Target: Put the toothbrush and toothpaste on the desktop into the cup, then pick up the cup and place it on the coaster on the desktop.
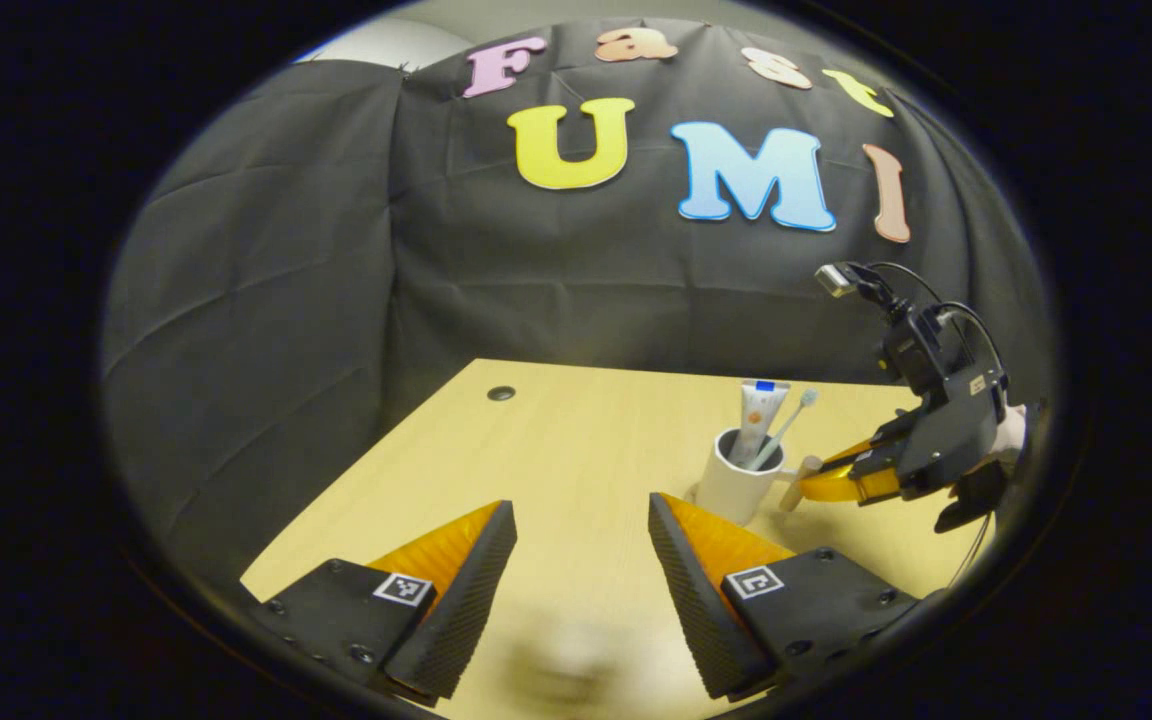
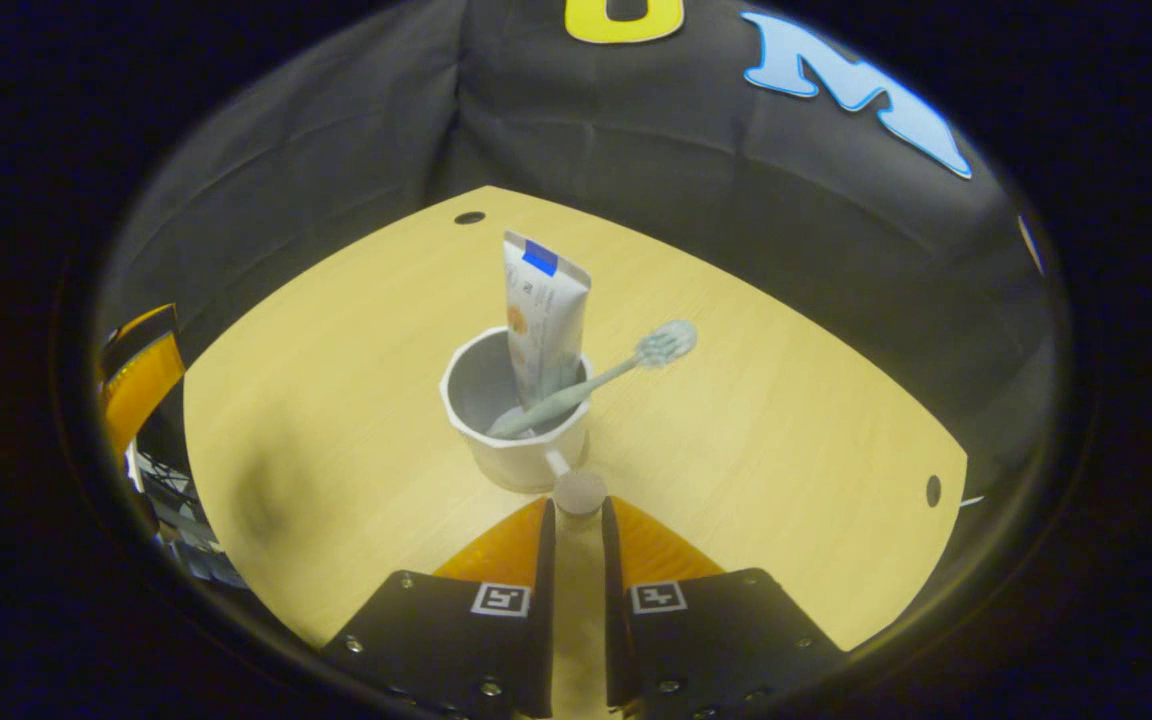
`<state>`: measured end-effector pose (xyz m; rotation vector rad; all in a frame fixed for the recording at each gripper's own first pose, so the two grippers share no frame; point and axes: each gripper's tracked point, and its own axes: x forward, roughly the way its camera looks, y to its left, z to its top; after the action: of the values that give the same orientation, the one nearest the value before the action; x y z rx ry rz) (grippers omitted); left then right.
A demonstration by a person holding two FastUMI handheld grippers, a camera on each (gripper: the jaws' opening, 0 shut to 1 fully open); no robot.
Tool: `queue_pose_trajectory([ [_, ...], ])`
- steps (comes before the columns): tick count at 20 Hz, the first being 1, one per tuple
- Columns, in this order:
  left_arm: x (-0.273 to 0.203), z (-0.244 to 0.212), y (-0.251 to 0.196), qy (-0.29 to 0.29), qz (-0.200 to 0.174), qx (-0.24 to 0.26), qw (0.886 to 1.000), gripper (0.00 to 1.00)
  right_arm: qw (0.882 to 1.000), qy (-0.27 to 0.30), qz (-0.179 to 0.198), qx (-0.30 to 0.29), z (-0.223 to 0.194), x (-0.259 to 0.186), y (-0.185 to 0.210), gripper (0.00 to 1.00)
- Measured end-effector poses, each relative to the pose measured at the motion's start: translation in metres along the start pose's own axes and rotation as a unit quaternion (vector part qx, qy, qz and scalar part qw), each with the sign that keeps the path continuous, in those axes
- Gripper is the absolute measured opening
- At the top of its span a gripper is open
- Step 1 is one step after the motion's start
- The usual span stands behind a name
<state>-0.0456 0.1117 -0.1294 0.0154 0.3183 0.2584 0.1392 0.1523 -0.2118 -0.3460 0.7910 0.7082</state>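
A white cup [image 2: 511, 450] stands on the wooden desktop [image 2: 336, 330], holding an upright toothpaste tube [image 2: 543, 310] and a pale green toothbrush [image 2: 596, 378] that leans out over the rim, bristles up. My right gripper [image 2: 576, 510] is shut on the cup's stubby wooden handle [image 2: 579, 492]. The left gripper view has the same cup [image 1: 736, 485], tube [image 1: 761, 415] and brush [image 1: 786, 425], with the right gripper [image 1: 816, 485] gripping the handle from the right. My left gripper [image 1: 581, 530] is open over the bare desktop [image 1: 576, 440], left of the cup. I cannot make out a coaster.
Black cloth walls close off the back and sides. The desktop has a cable hole at the far left corner [image 1: 501, 393] and another near its right edge [image 2: 933, 490]. The left gripper's orange finger [image 2: 141, 370] pokes in at the left of the right gripper view.
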Motion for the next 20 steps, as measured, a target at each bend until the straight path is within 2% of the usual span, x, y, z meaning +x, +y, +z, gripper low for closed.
queue_pose_trajectory([
  [5,0.005,0.020,-0.032,-0.016,-0.037,0.023,0.999,0.91,0.997,-0.045,-0.022,0.063,0.008,-0.029,-0.004,0.19],
  [8,0.009,0.043,-0.058,-0.036,-0.063,0.040,0.997,0.89,0.989,-0.097,-0.046,0.103,0.029,-0.059,-0.011,0.20],
  [9,0.009,0.054,-0.067,-0.047,-0.073,0.043,0.995,0.91,0.984,-0.119,-0.055,0.118,0.038,-0.070,-0.014,0.19],
  [14,-0.001,0.126,-0.105,-0.132,-0.107,0.063,0.983,0.90,0.955,-0.219,-0.116,0.160,0.075,-0.131,-0.035,0.20],
  [20,-0.032,0.207,-0.134,-0.215,-0.128,0.056,0.966,0.89,0.908,-0.332,-0.208,0.150,0.113,-0.219,-0.059,0.20],
])
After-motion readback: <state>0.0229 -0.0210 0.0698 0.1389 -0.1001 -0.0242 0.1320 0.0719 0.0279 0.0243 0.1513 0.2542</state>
